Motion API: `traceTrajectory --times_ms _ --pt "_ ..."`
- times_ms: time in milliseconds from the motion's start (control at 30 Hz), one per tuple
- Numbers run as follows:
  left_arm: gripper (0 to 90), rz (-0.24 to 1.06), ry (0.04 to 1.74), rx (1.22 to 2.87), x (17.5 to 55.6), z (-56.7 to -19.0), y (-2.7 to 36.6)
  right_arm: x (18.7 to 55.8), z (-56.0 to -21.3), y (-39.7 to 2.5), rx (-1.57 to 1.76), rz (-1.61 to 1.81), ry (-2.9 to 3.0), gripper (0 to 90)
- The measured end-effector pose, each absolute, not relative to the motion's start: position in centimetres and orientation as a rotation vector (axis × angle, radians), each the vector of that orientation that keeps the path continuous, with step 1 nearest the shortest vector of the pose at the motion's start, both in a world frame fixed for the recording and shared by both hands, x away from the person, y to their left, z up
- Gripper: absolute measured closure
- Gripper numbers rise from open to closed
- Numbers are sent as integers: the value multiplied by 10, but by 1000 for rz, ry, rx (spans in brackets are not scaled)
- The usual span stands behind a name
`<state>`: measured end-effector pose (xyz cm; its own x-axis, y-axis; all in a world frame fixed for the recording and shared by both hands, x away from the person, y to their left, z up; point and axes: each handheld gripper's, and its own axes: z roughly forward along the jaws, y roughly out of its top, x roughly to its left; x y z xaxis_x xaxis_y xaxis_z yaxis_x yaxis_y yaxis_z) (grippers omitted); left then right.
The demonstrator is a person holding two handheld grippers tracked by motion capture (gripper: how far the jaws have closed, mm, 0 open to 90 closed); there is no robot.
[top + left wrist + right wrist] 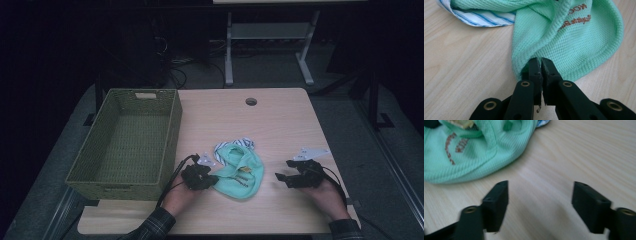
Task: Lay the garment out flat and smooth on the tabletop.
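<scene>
Left gripper clenched on edge of mint-green waffle-knit cloth. Right gripper spread wide over bare table, cloth just beside. Green woven basket empty.

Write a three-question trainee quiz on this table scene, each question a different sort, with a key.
1. True or false: the left gripper is shut on the edge of the green cloth.
2. Multiple choice: how does the right gripper stand? A) shut on the cloth B) open above bare table, apart from the cloth C) inside the basket
3. Fill in: the woven basket sits at the table's ____ side in the high view.

Key
1. True: its jaws pinch a fold of the hem.
2. B
3. Left; nothing can be seen inside it.
</scene>
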<state>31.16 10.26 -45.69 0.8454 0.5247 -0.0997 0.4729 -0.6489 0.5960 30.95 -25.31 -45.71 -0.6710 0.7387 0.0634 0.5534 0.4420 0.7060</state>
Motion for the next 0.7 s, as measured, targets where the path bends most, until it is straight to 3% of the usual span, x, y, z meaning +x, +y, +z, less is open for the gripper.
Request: traceTrajectory --times_ms 700 --pt "887 86 727 2403 314 -456 102 365 -433 -223 1076 1143 2469 534"
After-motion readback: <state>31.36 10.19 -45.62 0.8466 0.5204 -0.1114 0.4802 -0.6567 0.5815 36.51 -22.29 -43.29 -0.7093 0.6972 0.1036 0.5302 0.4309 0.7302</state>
